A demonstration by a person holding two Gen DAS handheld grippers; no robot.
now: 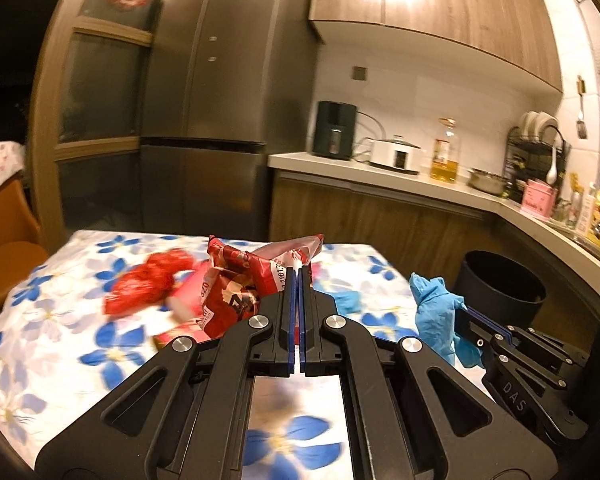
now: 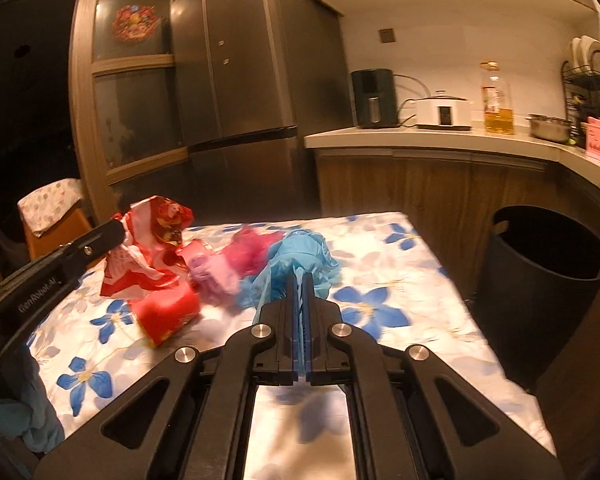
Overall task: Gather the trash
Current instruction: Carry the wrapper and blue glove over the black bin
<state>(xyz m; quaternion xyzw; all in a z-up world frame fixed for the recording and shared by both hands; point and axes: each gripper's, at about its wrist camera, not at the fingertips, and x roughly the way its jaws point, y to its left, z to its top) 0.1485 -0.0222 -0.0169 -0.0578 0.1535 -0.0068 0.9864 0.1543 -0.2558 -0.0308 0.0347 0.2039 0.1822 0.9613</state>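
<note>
My left gripper (image 1: 299, 270) is shut on a crumpled red and white snack wrapper (image 1: 244, 280), lifted above the flowered table (image 1: 60, 344). From the right wrist view the same wrapper (image 2: 144, 248) hangs off the left gripper's tip (image 2: 118, 229). My right gripper (image 2: 299, 278) is shut on a crumpled blue glove (image 2: 300, 256), also held over the table; in the left wrist view that glove (image 1: 434, 304) sits at the right gripper's tip (image 1: 462, 314). A black trash bin (image 2: 540, 280) stands on the floor to the right of the table, its mouth open (image 1: 504, 276).
More trash lies on the table: a red bag (image 1: 148, 284), a red packet (image 2: 168, 312), pink wrappers (image 2: 220, 272) and a blue scrap (image 1: 346, 300). Behind stand a fridge (image 1: 220, 80) and a counter (image 1: 380, 176) with appliances and an oil bottle (image 2: 498, 100). An orange chair (image 1: 4, 256) is at left.
</note>
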